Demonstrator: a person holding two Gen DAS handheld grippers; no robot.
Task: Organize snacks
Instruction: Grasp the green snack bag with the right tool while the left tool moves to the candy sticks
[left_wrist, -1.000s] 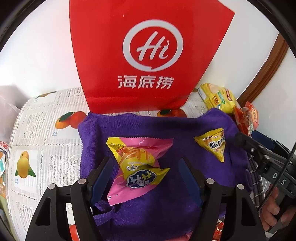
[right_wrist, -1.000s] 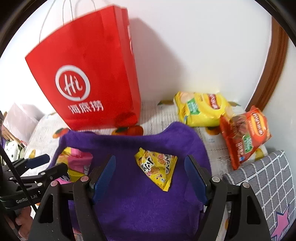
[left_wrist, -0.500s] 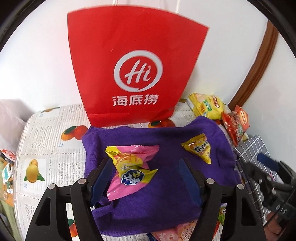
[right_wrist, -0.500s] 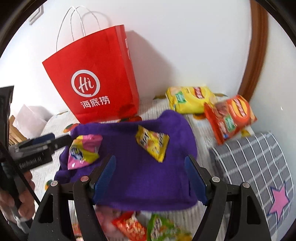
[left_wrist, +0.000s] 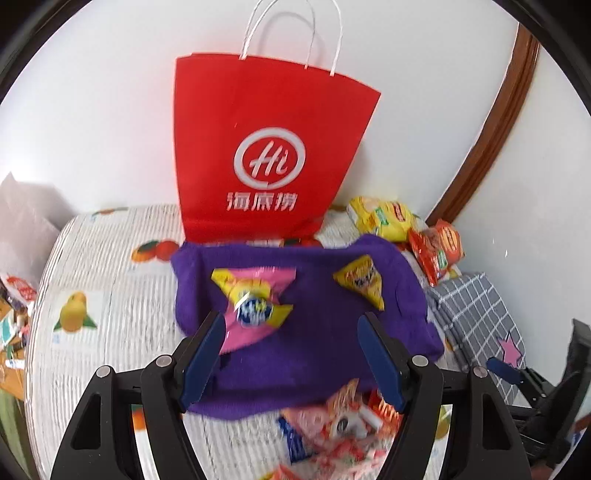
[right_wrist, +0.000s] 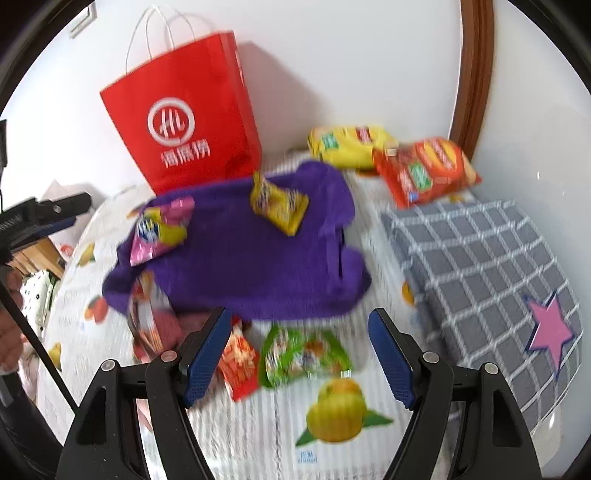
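White wall (left_wrist: 110, 110) behind, brown curved wood trim (right_wrist: 474, 74) at right, fruit-print cloth (right_wrist: 332, 424) covering surface, grey checked cushion (right_wrist: 480, 266), daylight.

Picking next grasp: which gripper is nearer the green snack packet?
Right. The right gripper hangs open directly over the green snack packet; the left gripper, also open, sits back over the purple cloth.

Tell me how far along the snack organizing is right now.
Early stage. Done: a pink-and-yellow snack packet and a small yellow snack packet lie on the purple cloth. In hand: nothing; the left gripper and right gripper are both open and empty. Left: the loose heap of packets in front of the cloth, and the big yellow and orange chip bags by the wall.
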